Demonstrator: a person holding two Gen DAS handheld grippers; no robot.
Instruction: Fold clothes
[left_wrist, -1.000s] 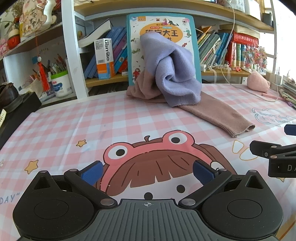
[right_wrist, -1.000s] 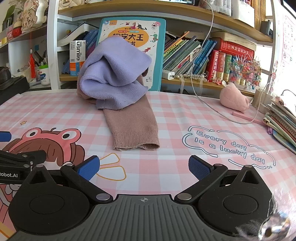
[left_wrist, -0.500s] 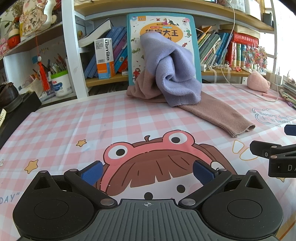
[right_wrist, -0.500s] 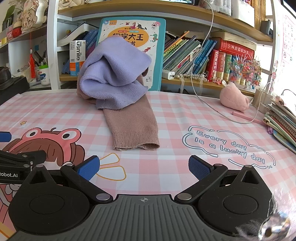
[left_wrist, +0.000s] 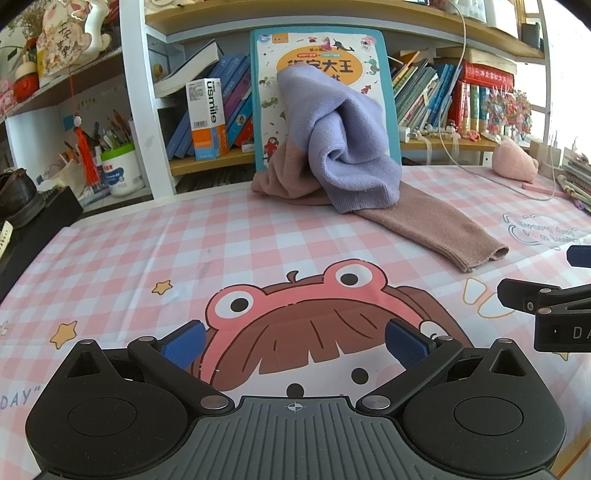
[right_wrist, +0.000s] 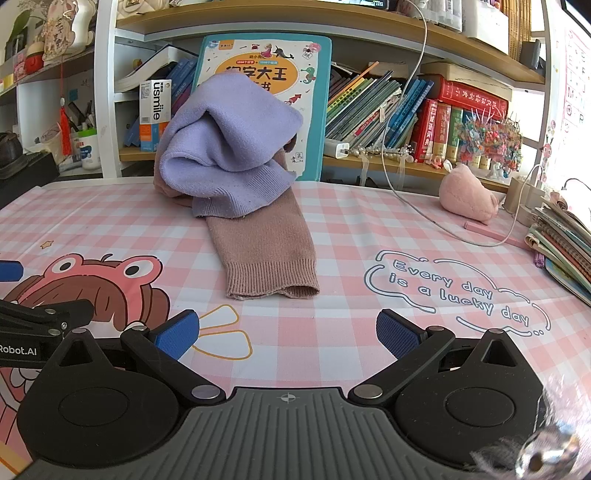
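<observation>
Before any fold begins, my 2 grippers wait spread and empty, low over the near part of the table (left_wrist: 155, 243).

My left gripper (left_wrist: 293, 343) and right gripper (right_wrist: 288, 334) each have both blue pads wide apart, gripping nothing. I see the sweater (right_wrist: 236, 166) bunched at the far edge, its lilac part heaped against a big picture book (right_wrist: 258, 66), with 1 brown sleeve (right_wrist: 266, 251) trailing toward me. I judge this the reach step: next I must move forward, pinch the heap and spread it flat.
</observation>
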